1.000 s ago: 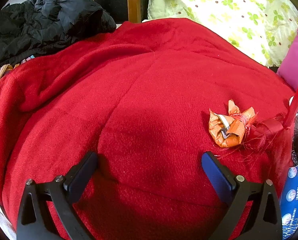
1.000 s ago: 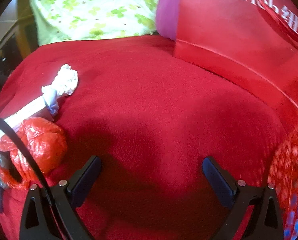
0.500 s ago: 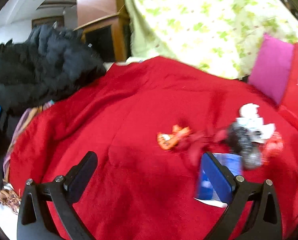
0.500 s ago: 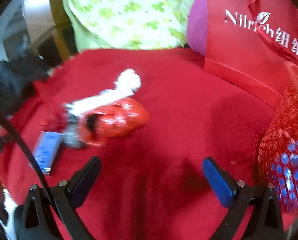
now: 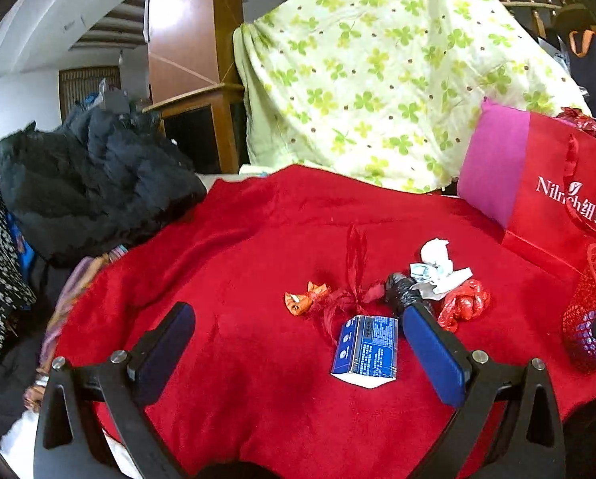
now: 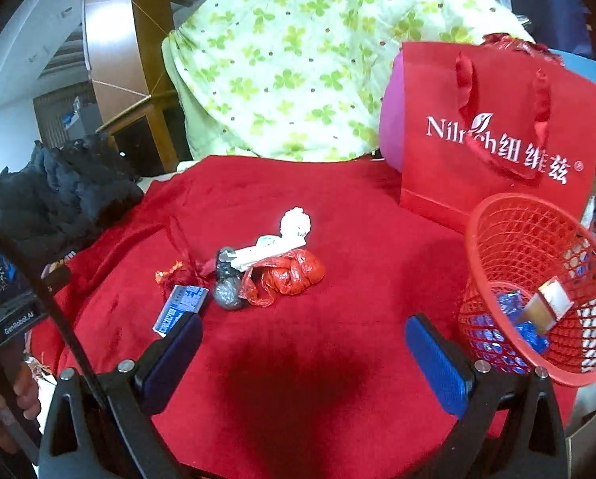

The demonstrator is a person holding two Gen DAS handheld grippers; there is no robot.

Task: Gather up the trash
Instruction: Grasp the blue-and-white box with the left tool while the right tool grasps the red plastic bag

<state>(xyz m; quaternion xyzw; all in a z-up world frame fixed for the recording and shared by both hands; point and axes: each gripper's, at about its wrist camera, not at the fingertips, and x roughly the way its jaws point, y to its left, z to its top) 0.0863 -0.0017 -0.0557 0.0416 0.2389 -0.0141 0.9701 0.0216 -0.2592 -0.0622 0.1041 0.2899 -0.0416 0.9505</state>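
Trash lies in a cluster on the red blanket [image 5: 226, 263]: an orange wrapper [image 5: 303, 300], a red ribbon [image 5: 353, 279], a blue and white carton [image 5: 367, 345], a black bag wad [image 5: 401, 289], white crumpled paper [image 5: 437, 263] and a red plastic bag [image 5: 463, 304]. The same cluster shows in the right wrist view, with the carton [image 6: 180, 307], the black wad [image 6: 228, 285] and the red bag [image 6: 292, 275]. A red mesh basket [image 6: 537, 279] at the right holds some trash. My left gripper [image 5: 298, 355] and right gripper [image 6: 303, 359] are open, empty and held back above the blanket.
A red paper bag [image 6: 493, 135] with white lettering stands behind the basket, beside a pink cushion [image 5: 493, 163]. A green clover quilt [image 5: 377, 68] is heaped at the back. A black jacket [image 5: 90, 183] lies at the left, near wooden furniture [image 5: 202, 119].
Both grippers have pulled up and back from the blanket. The whole trash cluster and the basket have come into view. Both grippers stay open.
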